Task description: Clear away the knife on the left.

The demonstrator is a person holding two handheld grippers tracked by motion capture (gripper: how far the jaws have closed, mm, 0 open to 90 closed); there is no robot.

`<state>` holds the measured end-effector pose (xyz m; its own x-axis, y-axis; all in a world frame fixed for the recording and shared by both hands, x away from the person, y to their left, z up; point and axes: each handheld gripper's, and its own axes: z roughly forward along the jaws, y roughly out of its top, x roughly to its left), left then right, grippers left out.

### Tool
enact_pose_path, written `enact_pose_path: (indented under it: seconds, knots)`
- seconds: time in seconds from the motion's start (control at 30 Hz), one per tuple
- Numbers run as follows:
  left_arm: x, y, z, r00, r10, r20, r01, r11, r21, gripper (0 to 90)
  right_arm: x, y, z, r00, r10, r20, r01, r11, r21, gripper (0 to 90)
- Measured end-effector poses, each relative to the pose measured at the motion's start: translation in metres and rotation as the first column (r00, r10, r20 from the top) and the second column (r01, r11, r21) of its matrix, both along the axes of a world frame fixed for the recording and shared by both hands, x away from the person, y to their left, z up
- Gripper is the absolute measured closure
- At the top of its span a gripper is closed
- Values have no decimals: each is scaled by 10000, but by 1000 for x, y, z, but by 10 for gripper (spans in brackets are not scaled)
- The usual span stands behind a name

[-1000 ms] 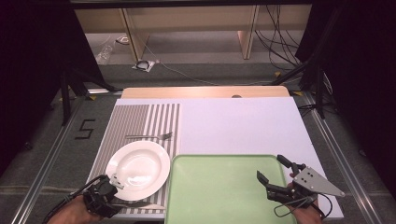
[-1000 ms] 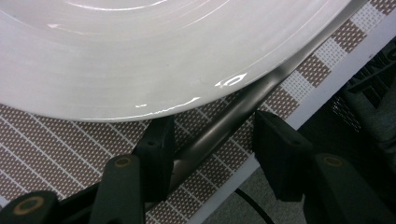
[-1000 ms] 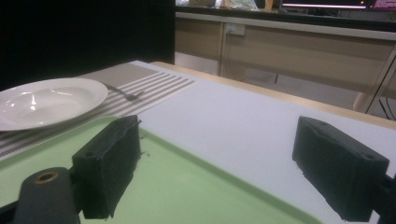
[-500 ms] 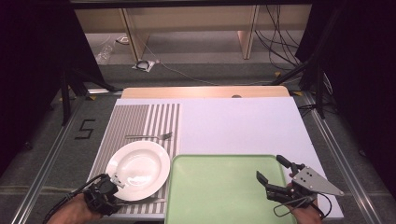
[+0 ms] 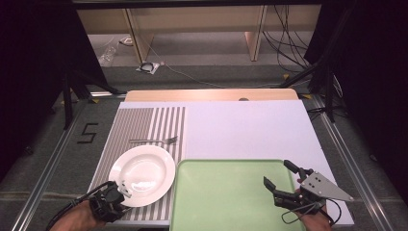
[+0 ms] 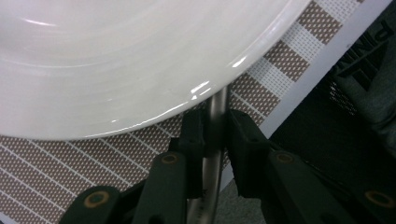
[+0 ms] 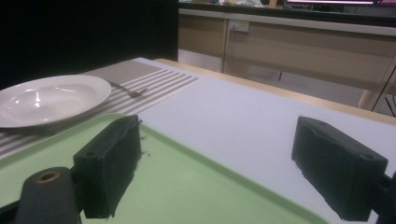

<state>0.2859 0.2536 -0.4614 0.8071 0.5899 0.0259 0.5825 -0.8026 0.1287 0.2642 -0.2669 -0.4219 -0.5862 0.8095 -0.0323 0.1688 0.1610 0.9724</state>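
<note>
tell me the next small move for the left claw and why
Probably lift and draw back. The left claw has just been closing on a metal handle whose far end lies tucked under the plate rim, on the striped mat.

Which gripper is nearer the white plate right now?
Left. The left gripper sits at the plate's near rim; the right gripper is across the green tray, well away.

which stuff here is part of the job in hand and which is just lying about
In the job:
- left gripper, jaws closing on a metal utensil handle
- white plate beside it

Lying about:
- fork
- green tray
- right gripper, jaws open
</note>
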Motion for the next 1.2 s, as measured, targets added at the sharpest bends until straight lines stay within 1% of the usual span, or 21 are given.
enact_pose_path:
  seconds: [0.1,0.23,0.37,0.47,0.63,0.7,0.77,1.0,1.13,1.2]
  knots:
    - [-2,-3,0,9997,-236,91,235,9996,186,778,0,0,0,10000,27,19,-27,10000,-31,165]
    - [-3,-4,1,9987,-494,124,490,9984,276,789,0,-3,1,10000,-78,18,78,10000,52,166]
    - [-6,-4,1,9963,-857,-68,858,9962,114,791,0,-3,1,10000,-56,-8,56,10000,31,167]
    - [-7,-6,1,9950,-985,-149,985,9951,36,792,0,-2,0,10000,-1,0,1,10000,34,167]
    - [-9,-4,4,9940,-1034,-349,1036,9946,40,792,0,-2,0,10000,14,-31,-14,10000,8,168]
    - [-10,-2,5,9944,-975,-418,974,9952,-28,792,0,-2,0,10000,21,-43,-20,10000,6,168]
    - [-12,0,6,9935,-980,-588,977,9952,-76,792,0,-2,0,10000,30,-44,-30,10000,5,168]
    - [-18,1,12,9908,-1136,-739,1115,9933,-311,793,0,-2,0,10000,32,-79,-32,10000,-21,168]
    - [-20,-1,16,9902,-1181,-750,1148,9923,-470,793,0,-2,0,10000,35,-79,-36,10000,-21,168]
    - [-21,-1,18,9898,-1222,-731,1192,9919,-436,792,0,-2,0,10000,40,-84,-40,10000,-13,169]
